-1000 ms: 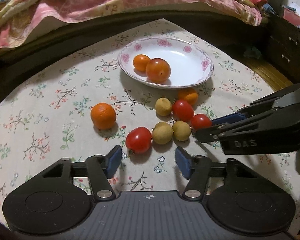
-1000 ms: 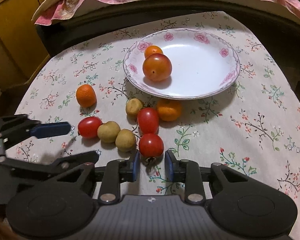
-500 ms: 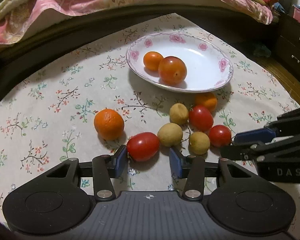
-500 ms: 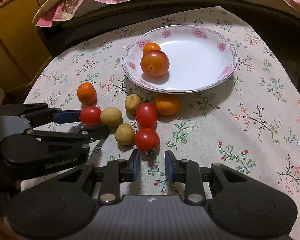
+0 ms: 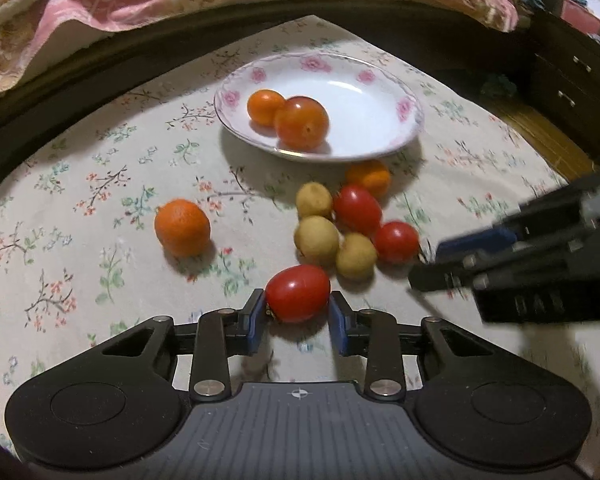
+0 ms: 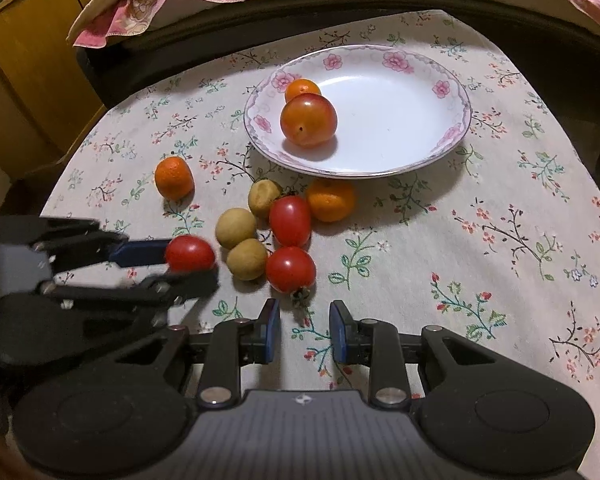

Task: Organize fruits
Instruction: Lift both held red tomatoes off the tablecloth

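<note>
The left gripper moved forward until the red tomato came between its blue pads, and the opening became narrower around it. The right gripper drew back a little from the tomato with the stem.

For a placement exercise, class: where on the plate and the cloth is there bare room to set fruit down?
The plate is bare across its middle and right, beside the two fruits on its left. The tablecloth right of the loose fruit cluster is bare too. That cluster, just before the plate, is crowded.
</note>
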